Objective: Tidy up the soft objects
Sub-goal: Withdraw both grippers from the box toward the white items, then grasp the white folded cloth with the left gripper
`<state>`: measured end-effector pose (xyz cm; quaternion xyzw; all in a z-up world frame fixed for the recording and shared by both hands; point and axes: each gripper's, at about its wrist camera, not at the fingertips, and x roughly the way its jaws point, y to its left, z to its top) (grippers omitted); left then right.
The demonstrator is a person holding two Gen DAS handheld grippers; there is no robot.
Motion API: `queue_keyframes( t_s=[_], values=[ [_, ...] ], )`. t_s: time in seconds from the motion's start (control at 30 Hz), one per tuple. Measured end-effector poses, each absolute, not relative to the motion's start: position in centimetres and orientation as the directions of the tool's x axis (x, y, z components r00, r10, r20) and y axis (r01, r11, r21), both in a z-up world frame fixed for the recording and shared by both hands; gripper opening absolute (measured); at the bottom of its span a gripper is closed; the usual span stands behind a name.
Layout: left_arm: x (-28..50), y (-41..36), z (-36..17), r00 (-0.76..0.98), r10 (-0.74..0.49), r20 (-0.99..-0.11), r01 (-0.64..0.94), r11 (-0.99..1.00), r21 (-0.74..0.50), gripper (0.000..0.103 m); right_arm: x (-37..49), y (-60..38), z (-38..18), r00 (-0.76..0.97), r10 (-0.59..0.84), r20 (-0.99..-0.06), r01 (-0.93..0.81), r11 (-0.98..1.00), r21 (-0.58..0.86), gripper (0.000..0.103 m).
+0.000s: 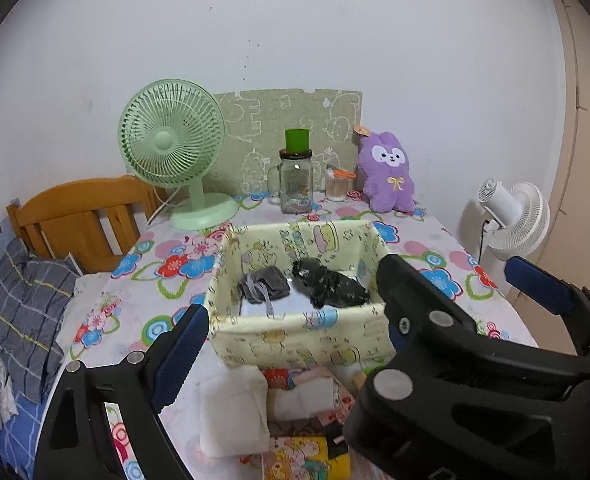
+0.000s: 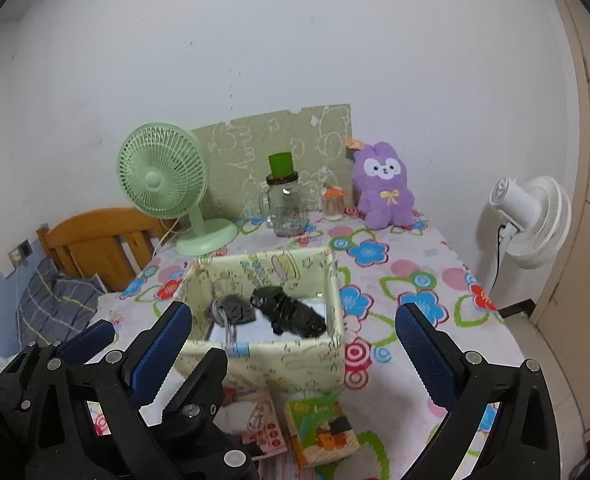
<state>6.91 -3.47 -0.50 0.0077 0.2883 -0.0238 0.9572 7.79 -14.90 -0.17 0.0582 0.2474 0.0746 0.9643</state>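
Left gripper (image 1: pixel 291 344): jaws stand wide, nothing between the blue pads; it fills the lower part of the left wrist view, in front of the fabric bin.
Right gripper (image 2: pixel 295 344): jaws stand wide and empty; blue-padded fingers (image 2: pixel 163 344) frame the lower part of the right wrist view, either side of the bin's near wall.
Fabric bin (image 1: pixel 295 334): pale yellow printed cloth box, open top, at frame centre on the floral tablecloth (image 1: pixel 435 240).
Black soft item (image 1: pixel 329 284): crumpled dark cloth inside the bin, right half.
Grey soft item (image 1: pixel 265 286): smaller bundle with pale straps, inside the bin, left half, just beside the black one.
White folded cloth (image 1: pixel 233 412): flat on the table, lower centre, in front of the bin.
Printed packets (image 2: pixel 321 432): lower centre beside the white cloth; type cannot be told, possibly tissue packs.
Purple plush rabbit (image 1: pixel 387 172): upright at the wall, upper right of centre.
Green desk fan (image 1: pixel 173 140): upper left of centre, on the table's far edge.
Glass jar (image 1: pixel 295 184): between fan and rabbit, a green cup on its lid.
White fan (image 2: pixel 531 220): right edge, off the table.
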Motion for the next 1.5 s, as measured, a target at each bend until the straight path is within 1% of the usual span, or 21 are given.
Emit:
queue_keyframes(
  t_s=[0.1, 0.23, 0.63, 0.77, 0.93, 1.17, 1.2, 1.33, 1.4, 1.5],
  values=[
    [6.4, -3.5, -1.2, 0.831, -0.042, -0.555, 0.05, 0.999, -0.001, 0.093, 7.3, -14.8, -0.9, 0.866, 0.176, -0.469, -0.119, 0.982, 0.149, 0.103],
    [6.1, -3.3, -2.6, 0.812, -0.053, -0.581, 0.054, 0.998, -0.016, 0.093, 7.0, -14.7, -2.3, 0.851, 0.182, -0.493, -0.125, 0.981, 0.147, 0.103],
    [4.9, -3.0, -5.6, 0.783, -0.07, -0.618, 0.067, 0.997, -0.027, 0.093, 6.1, -13.9, -5.7, 0.82, 0.176, -0.544, -0.112, 0.982, 0.149, 0.102],
    [4.7, -2.7, -6.7, 0.772, -0.063, -0.632, 0.053, 0.998, -0.034, 0.093, 6.0, -13.5, -6.7, 0.808, 0.184, -0.56, -0.119, 0.981, 0.151, 0.102],
    [5.1, -2.4, -7.6, 0.761, -0.045, -0.647, 0.049, 0.999, -0.013, 0.093, 6.4, -13.4, -8.1, 0.788, 0.199, -0.582, -0.125, 0.978, 0.165, 0.102],
    [5.7, -1.1, -8.6, 0.748, -0.031, -0.663, 0.023, 1.0, -0.02, 0.092, 7.0, -12.9, -9.1, 0.77, 0.19, -0.609, -0.121, 0.981, 0.153, 0.1],
    [5.9, -0.8, -8.8, 0.745, -0.023, -0.667, 0.014, 1.0, -0.019, 0.091, 7.1, -12.8, -9.2, 0.766, 0.191, -0.614, -0.122, 0.981, 0.152, 0.099],
    [6.3, 0.1, -9.3, 0.735, -0.018, -0.678, -0.002, 1.0, -0.029, 0.087, 7.5, -12.2, -9.7, 0.754, 0.194, -0.628, -0.13, 0.981, 0.147, 0.097],
    [6.6, 0.5, -9.6, 0.728, -0.022, -0.685, -0.005, 0.999, -0.037, 0.08, 7.7, -11.9, -9.9, 0.746, 0.198, -0.636, -0.136, 0.98, 0.145, 0.096],
    [6.9, 0.9, -10.1, 0.718, -0.033, -0.696, -0.003, 0.999, -0.051, 0.076, 8.1, -11.5, -10.2, 0.733, 0.203, -0.65, -0.145, 0.979, 0.142, 0.094]
  ],
)
